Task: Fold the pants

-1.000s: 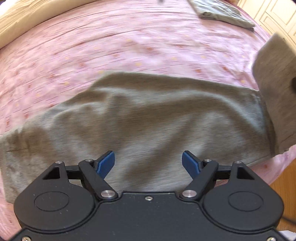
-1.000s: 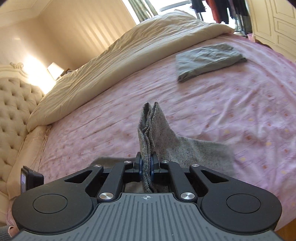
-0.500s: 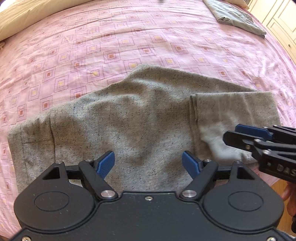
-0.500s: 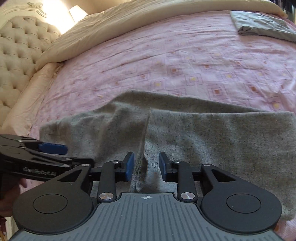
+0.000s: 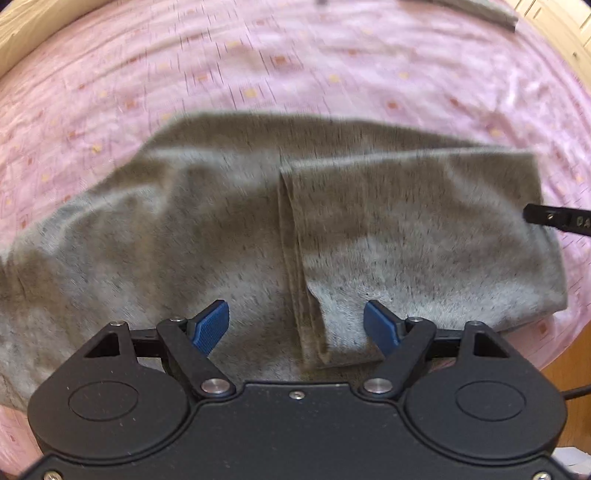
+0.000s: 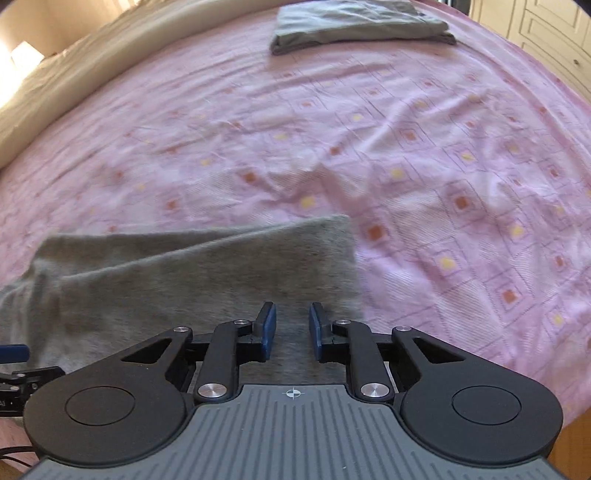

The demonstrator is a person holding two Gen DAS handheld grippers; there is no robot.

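Grey speckled pants (image 5: pixel 184 229) lie flat on the pink patterned bedspread (image 5: pixel 295 66), their right end folded back over the middle as a flap (image 5: pixel 424 229) with a hemmed edge. My left gripper (image 5: pixel 296 325) hovers open just above the flap's near corner, nothing between its blue pads. In the right wrist view the folded right end of the pants (image 6: pixel 207 273) lies below my right gripper (image 6: pixel 292 330). Its jaws stand a little apart and are closing, with no cloth pinched between them. Each gripper shows at the edge of the other's view.
Another grey garment (image 6: pixel 358 26), folded, lies at the far side of the bed. A cream duvet (image 6: pixel 55 85) runs along the far left. White cupboard doors (image 6: pixel 546 26) stand at the far right. The bed's near edge and wooden floor (image 5: pixel 569 369) show at the lower right.
The right gripper let go of the pant end it held up, laid it over the middle, and pulled back right. The left gripper sank toward the flap's corner.
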